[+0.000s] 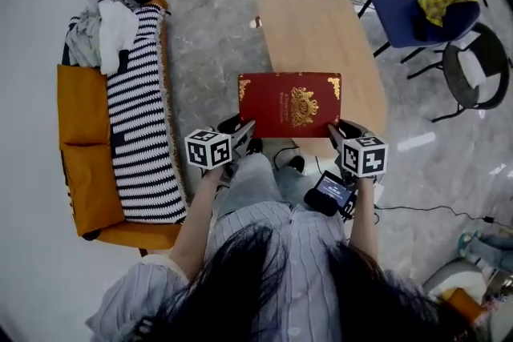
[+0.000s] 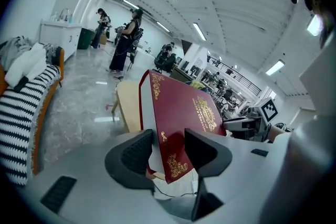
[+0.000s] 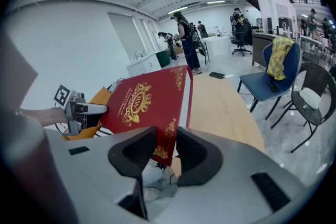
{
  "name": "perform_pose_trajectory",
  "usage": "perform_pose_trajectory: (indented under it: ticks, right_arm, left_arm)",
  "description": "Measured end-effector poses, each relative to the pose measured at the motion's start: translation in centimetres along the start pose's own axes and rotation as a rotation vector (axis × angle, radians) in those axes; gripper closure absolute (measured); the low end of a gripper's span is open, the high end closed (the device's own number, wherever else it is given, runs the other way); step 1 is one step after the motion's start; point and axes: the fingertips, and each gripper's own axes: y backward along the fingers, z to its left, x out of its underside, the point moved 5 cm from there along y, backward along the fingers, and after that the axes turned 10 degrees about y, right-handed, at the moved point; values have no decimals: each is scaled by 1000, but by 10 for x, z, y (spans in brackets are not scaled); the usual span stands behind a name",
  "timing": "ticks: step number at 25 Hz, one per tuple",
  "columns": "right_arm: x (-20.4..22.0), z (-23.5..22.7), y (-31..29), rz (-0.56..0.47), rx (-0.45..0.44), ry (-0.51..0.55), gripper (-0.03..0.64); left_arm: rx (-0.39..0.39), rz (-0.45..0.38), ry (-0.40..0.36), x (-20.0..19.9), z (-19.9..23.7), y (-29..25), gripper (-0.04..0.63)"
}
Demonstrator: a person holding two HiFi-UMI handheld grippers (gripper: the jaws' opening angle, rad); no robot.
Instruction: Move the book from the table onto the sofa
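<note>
Above the table (image 1: 313,28), the book (image 1: 289,104) hangs level. The left gripper (image 1: 243,136) and right gripper (image 1: 337,134) each clamp a near corner, sharing its weight for the carry to the sofa (image 1: 84,104).

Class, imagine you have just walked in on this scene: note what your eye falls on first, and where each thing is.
First comes the red book with gold ornament, gripped at its two near corners by the left tool and the right tool over the near end of the wooden table. Next is the black-and-white striped blanket on the orange sofa at the person's left.
</note>
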Motion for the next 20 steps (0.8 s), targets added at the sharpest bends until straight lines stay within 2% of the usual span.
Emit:
perform_pose_trajectory:
  ticks: [5,10,20]
  right_arm:
    - [-20,29,-18,24,-76,100,488]
    - [-36,47,-38,39,-138,150,488]
    - [-78,88,-76,67,-217,223,488]
  left_arm:
    - [-73,-67,61,9,17,41,396]
    - [-133,-116,113,13,30,66,396]
    - [-192,-216,158,-5,66,107,397]
